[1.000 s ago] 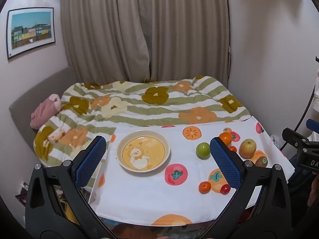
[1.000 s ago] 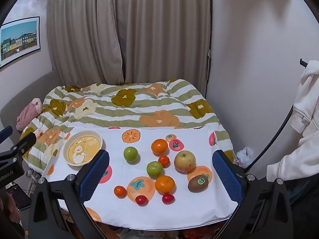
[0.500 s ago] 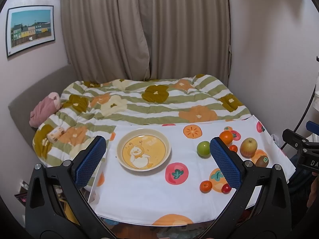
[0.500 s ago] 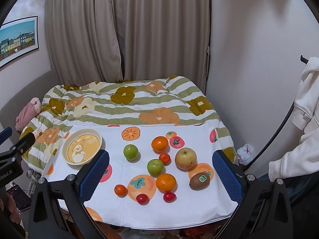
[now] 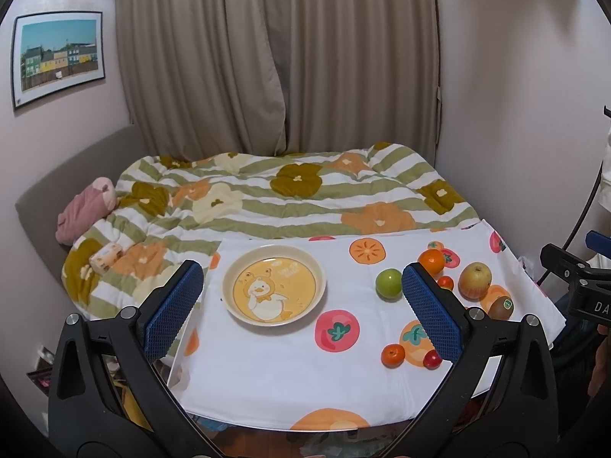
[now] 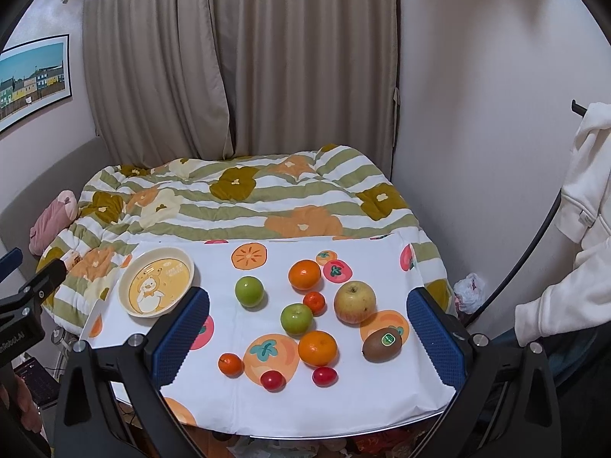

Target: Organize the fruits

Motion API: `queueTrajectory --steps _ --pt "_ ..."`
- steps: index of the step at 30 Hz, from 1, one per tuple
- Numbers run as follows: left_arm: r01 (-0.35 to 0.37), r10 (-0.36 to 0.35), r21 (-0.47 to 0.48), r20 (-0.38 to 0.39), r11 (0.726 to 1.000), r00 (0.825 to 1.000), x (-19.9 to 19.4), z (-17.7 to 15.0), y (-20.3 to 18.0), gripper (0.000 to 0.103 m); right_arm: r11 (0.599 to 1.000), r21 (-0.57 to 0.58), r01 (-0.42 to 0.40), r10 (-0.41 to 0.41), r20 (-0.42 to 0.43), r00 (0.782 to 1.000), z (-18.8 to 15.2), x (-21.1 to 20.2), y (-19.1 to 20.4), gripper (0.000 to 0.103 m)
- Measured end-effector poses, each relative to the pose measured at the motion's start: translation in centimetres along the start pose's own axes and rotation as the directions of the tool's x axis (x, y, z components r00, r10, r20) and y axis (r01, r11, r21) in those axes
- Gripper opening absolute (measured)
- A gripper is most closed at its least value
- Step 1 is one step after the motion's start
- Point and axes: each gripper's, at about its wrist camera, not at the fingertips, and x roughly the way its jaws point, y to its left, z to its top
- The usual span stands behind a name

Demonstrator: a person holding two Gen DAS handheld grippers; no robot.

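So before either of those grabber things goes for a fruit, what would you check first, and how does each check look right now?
1. Left gripper open and holding nothing: ok.
2. Right gripper open and holding nothing: ok.
3. Duck plate free of fruit, ready to receive: ok.
4. Fruits lying loose, none stacked: ok; the yellow apple and kiwi sit apart.
5. Room to close on the green apple: not ok; a small tangerine looks to touch it.
6. Whether the white cloth is fixed down: cannot tell.
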Motion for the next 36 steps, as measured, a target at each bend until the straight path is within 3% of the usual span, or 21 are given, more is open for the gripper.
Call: queueTrajectory --steps 36 --pt "0.013 -0.013 0.013 0.008 1.000 1.000 -0.7 -0.8 -0.7 0.103 1.000 0.005 -0.005 0.005 0.011 1.000 0.2 -1.0 -0.2 0.103"
